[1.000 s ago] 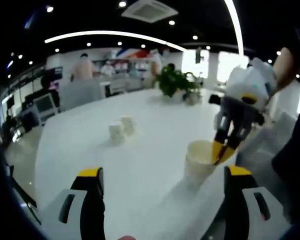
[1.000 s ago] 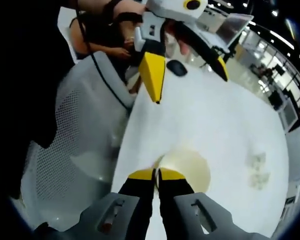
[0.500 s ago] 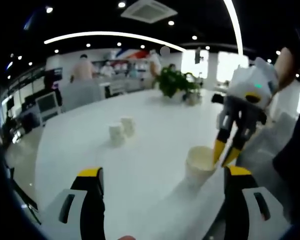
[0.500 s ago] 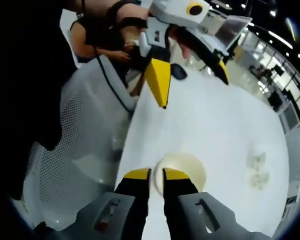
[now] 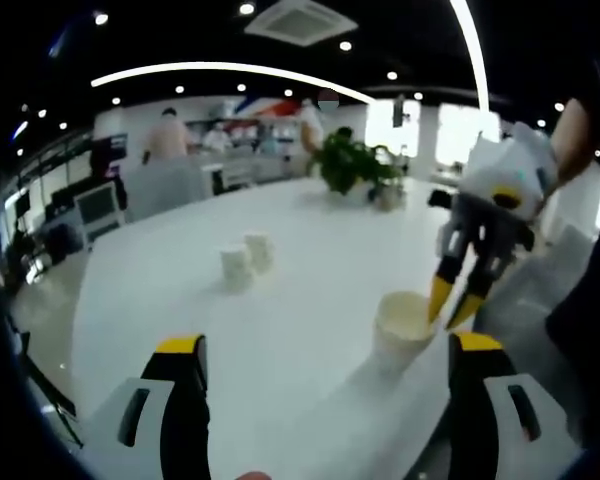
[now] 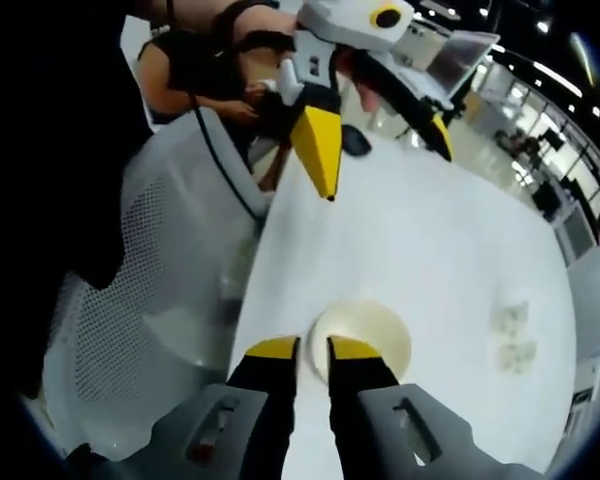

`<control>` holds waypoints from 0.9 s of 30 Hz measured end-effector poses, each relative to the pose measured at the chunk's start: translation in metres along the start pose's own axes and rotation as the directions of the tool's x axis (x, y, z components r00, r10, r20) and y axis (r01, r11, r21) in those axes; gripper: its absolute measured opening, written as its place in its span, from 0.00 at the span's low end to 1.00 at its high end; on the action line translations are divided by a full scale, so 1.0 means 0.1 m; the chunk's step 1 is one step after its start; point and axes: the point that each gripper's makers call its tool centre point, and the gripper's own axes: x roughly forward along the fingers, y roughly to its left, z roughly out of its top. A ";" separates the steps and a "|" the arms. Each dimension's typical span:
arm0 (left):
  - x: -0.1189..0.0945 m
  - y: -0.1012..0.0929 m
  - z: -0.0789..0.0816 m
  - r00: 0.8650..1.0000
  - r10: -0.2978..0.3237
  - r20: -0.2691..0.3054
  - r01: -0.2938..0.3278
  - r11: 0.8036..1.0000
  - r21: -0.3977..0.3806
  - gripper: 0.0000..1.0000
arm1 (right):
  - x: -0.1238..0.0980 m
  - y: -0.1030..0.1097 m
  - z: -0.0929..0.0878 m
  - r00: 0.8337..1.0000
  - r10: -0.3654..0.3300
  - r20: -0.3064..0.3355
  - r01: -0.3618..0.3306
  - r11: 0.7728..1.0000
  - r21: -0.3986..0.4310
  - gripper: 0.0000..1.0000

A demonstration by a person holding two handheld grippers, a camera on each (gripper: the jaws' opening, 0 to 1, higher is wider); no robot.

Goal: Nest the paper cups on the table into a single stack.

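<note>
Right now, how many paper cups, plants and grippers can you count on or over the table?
Cups: 3, a near cup and two far cups
Plants: 1, the plant
Grippers: 2, the left gripper and the right gripper
Total: 6
</note>
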 end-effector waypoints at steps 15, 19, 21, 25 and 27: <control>0.00 0.02 0.01 1.000 0.000 0.001 0.000 1.000 -0.005 0.99 | -0.08 -0.10 0.03 0.996 -0.056 0.073 0.049 0.995 0.089 0.23; 0.01 0.01 0.01 1.000 -0.003 -0.002 0.003 1.000 0.000 0.99 | -0.13 -0.12 0.03 0.992 -0.079 0.095 0.068 0.992 0.109 0.27; 0.02 0.02 0.01 1.000 -0.003 -0.003 0.003 1.000 -0.002 0.99 | -0.14 -0.13 0.04 0.990 -0.091 0.110 0.077 0.989 0.123 0.29; 0.02 0.01 0.00 1.000 -0.006 -0.006 0.006 1.000 -0.001 0.99 | -0.19 -0.19 0.02 0.980 -0.145 0.135 0.122 0.979 0.165 0.39; 0.02 0.00 0.00 1.000 -0.006 -0.008 0.006 1.000 0.003 0.99 | -0.22 -0.23 -0.04 0.977 -0.172 0.125 0.143 0.968 0.208 0.45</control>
